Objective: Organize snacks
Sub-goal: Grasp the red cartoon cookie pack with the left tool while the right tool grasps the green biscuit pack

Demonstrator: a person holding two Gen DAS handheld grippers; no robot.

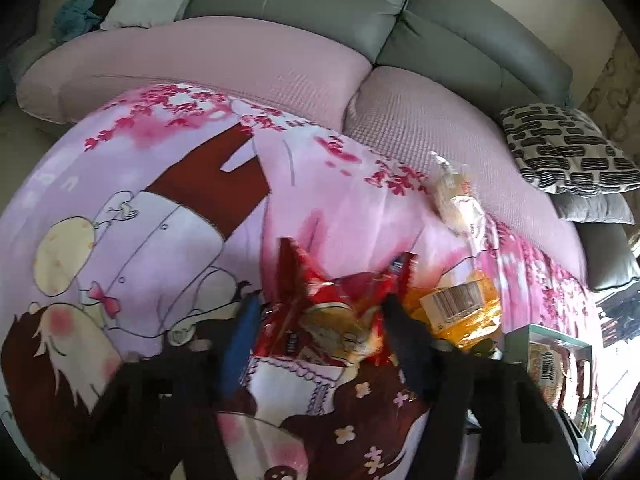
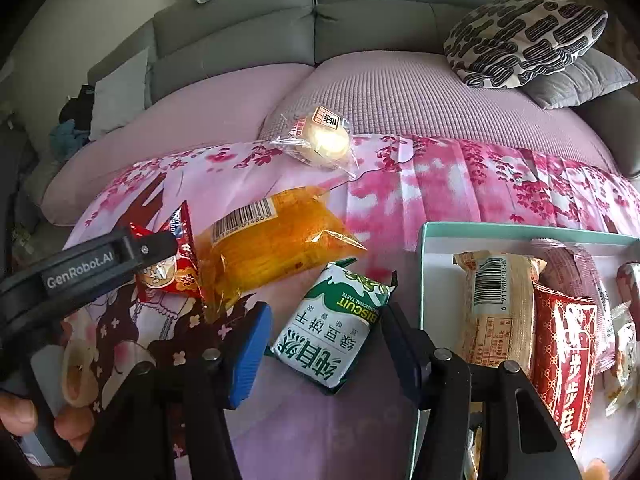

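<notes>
Left hand-held gripper pinches the red snack packet on the printed blanket. Right hand-held gripper brackets the green biscuit pack; pads look on its edges, contact uncertain. Step: picking up. Next, I judge: lift both, carry right into the teal box.
</notes>
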